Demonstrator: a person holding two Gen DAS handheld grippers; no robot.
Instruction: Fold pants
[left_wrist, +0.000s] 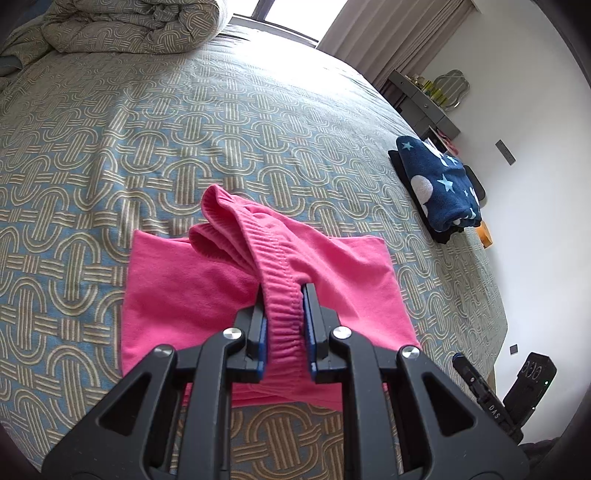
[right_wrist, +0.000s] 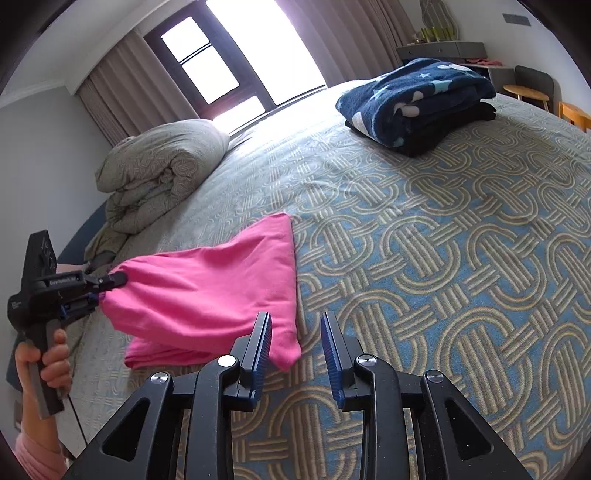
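Patterned bedspread (right_wrist: 443, 240), pink pants (right_wrist: 207, 295) half-folded (waistband pinched), left tongs (left_wrist: 283, 317)

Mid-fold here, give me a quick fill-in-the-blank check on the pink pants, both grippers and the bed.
1. The left gripper is shut on the ribbed ____ of the bright pink fabric pants.
2. The right gripper is ____, holding nothing.
3. The folded navy star-print fleece blanket lies on a ____ folded garment.
4. The pants lie partly on the blue-and-beige patterned bedspread, lifted at the ____ gripper's end.

Missing words: waistband; open; black; left
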